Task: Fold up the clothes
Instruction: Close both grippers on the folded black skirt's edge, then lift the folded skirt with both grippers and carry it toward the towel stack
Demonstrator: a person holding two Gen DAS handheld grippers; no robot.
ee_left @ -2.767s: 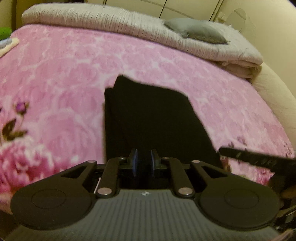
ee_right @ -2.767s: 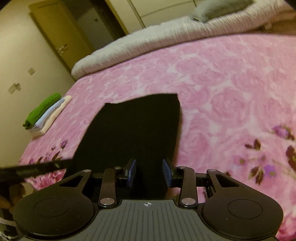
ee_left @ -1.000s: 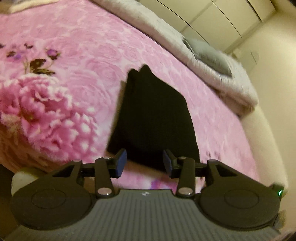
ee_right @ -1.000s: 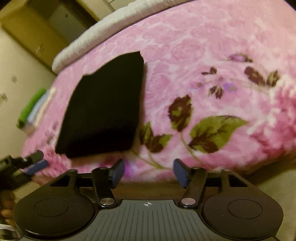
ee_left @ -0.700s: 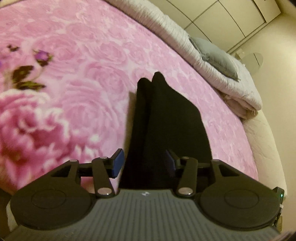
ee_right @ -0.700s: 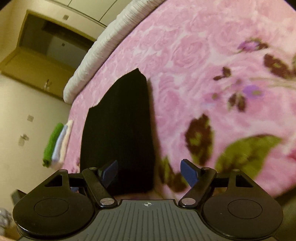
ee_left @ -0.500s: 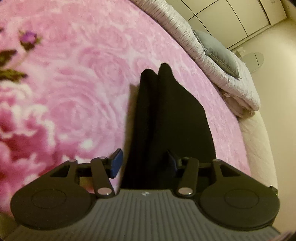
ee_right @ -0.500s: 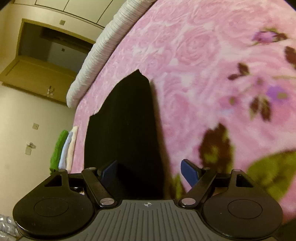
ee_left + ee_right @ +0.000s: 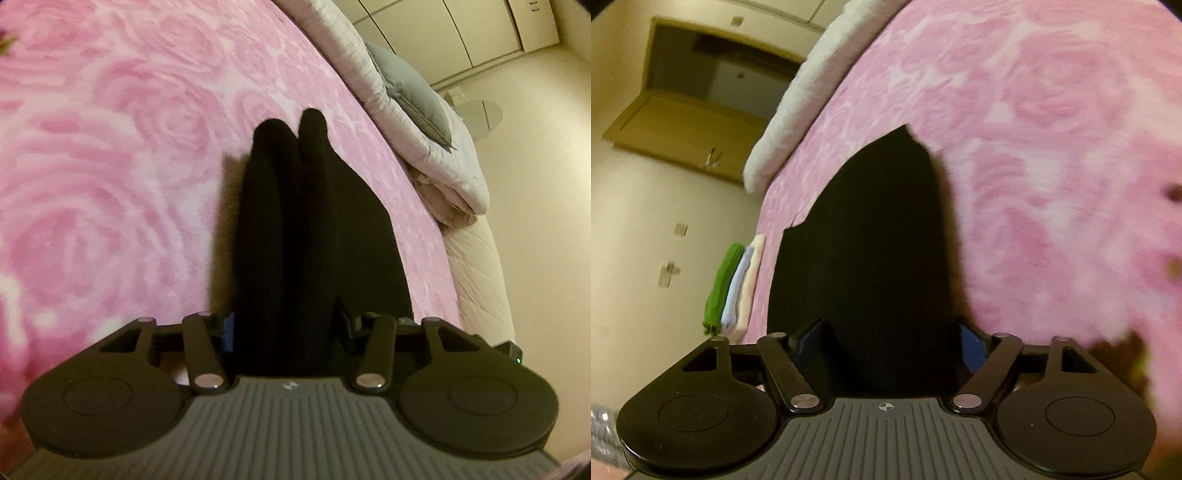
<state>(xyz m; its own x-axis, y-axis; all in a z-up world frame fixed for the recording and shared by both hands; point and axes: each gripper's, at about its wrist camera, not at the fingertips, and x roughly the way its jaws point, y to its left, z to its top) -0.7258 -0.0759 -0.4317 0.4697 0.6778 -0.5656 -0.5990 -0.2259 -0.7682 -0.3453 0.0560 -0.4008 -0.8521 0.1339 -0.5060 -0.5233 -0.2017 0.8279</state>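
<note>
— Pink rose bedspread point(image 9: 110, 155) is filling both views; where is the black garment point(image 9: 295, 240) sitting?

— It is lying flat on the bed, stretching straight ahead of each tool, its near edge running between the jaws.

— Are they gripping it?

— The left tool point(image 9: 286, 325) is closing with the cloth between its pads, though not visibly pinching. The right tool point(image 9: 890, 339) is standing wide, released, straddling the other near corner.

— So which step?

— Probably taking the near edge for another fold. Next, both need to be clamping together, then carrying the edge forward evenly toward the far end.

— Anything nearby?

— Folded clothes point(image 9: 733, 288) are stacking far left of the right tool.
</note>
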